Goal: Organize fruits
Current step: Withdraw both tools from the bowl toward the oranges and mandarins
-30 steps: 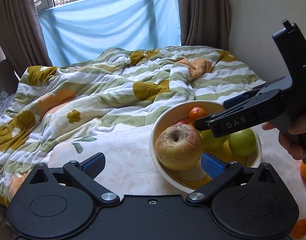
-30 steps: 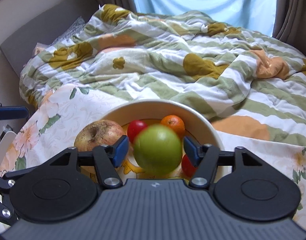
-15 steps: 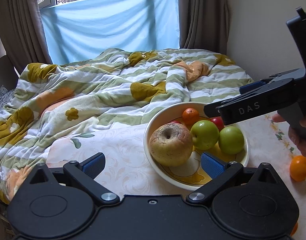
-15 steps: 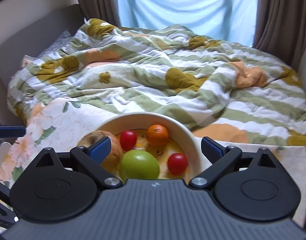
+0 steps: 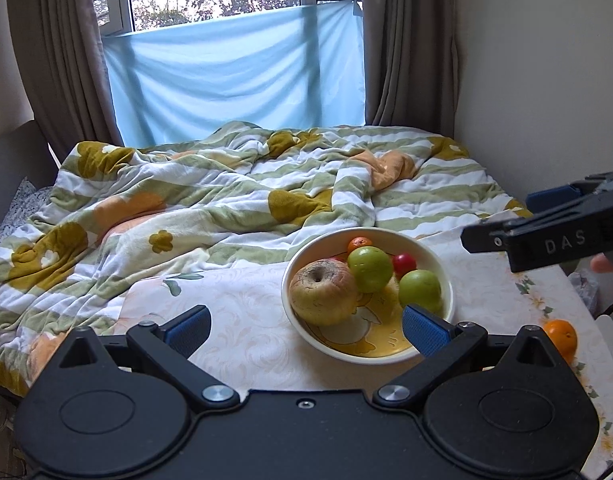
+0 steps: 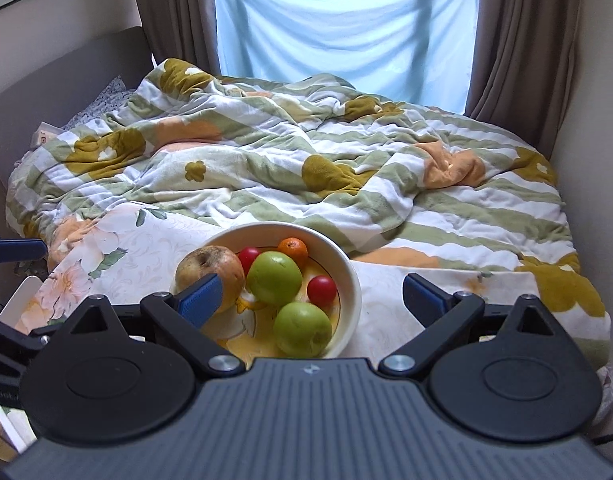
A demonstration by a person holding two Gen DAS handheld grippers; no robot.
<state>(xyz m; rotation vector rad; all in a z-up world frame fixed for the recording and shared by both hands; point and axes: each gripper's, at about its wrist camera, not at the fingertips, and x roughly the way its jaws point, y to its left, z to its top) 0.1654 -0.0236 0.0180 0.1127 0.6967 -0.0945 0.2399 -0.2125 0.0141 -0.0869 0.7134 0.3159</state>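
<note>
A cream bowl [image 5: 298, 264] [image 6: 352, 276] sits on a floral cloth and holds a wrinkled brown apple [image 5: 323, 292] [image 6: 208, 268], two green apples [image 5: 369, 269] [image 5: 420, 290] [image 6: 274, 278] [image 6: 302, 328], two small red fruits [image 6: 321, 290] [image 6: 248, 258] and a small orange [image 5: 359, 244] [image 6: 293, 250]. My left gripper [image 5: 306, 328] hangs open in front of the bowl, nothing between its blue pads. My right gripper [image 6: 312, 296] is open wide above the bowl's near side, empty; it shows from the side at the right edge of the left wrist view [image 5: 546, 236].
An orange [image 5: 561, 335] lies on the floral cloth [image 5: 246, 320] right of the bowl. A rumpled striped blanket [image 5: 226, 200] covers the bed behind. A wall stands at the right, curtains and a window at the back. A white object [image 6: 20, 296] is at the cloth's left edge.
My right gripper let go of a green apple, which now lies in the bowl, and opened wide. Both grippers drew back and rose away from the bowl.
</note>
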